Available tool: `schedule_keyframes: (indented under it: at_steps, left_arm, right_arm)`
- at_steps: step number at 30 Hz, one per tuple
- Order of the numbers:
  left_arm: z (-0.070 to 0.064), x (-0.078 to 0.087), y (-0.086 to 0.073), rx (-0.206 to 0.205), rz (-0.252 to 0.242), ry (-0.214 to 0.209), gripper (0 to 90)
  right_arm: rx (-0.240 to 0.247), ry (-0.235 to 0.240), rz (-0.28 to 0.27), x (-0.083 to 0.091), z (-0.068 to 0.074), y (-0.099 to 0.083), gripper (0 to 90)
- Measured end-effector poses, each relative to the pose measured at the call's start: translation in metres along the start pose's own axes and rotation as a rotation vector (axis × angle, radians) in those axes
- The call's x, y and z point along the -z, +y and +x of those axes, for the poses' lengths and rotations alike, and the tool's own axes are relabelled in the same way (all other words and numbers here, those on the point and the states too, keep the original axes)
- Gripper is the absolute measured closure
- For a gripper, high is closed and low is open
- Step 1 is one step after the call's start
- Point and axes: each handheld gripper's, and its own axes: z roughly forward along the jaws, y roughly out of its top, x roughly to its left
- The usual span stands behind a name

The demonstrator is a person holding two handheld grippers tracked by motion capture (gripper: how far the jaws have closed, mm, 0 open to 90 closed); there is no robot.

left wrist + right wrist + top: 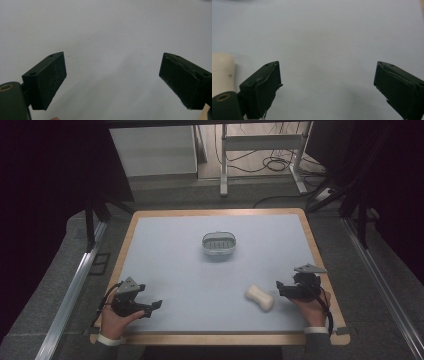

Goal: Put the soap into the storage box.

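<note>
Both hands rest low at the near edge of the pale blue table [200,270], each holding a black two-jaw gripper. Nearest the work is the right gripper [280,289], jaws spread wide with nothing between them, just beside a cream, peanut-shaped bar of soap [259,297] that lies on the table surface apart from the pads. Off at the near left corner, the left gripper [156,306] is likewise spread and empty over bare tabletop. I judge this as the approach before a pick-up: the right gripper needs to swing toward the soap, straddle its narrow waist and close. A small grey oval slotted dish [218,243] sits well apart at mid-table, likely the destination. From the right gripper view the soap [222,72] is cut off at the left edge, and the dish's inside is too small to read.
</note>
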Motion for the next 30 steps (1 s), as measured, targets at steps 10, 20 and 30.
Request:
schedule_keyframes:
  at_steps: [10,20,30]
  left_arm:
    - [-0.0024,-0.004,0.0004,-0.005,0.006,-0.017,7.8]
    - [-0.0014,-0.0038,0.0001,-0.011,0.011,-0.008,7.7]
    - [-0.0015,-0.0047,0.0,-0.01,0.018,-0.002,7.7]
  right_arm:
    - [-0.004,-0.002,-0.016,0.0088,-0.0033,-0.0021,8.7]
    - [-0.037,0.018,-0.005,0.0077,-0.0053,-0.0034,11.3]
    - [-0.019,0.03,-0.01,0.0081,-0.0044,-0.0036,11.8]
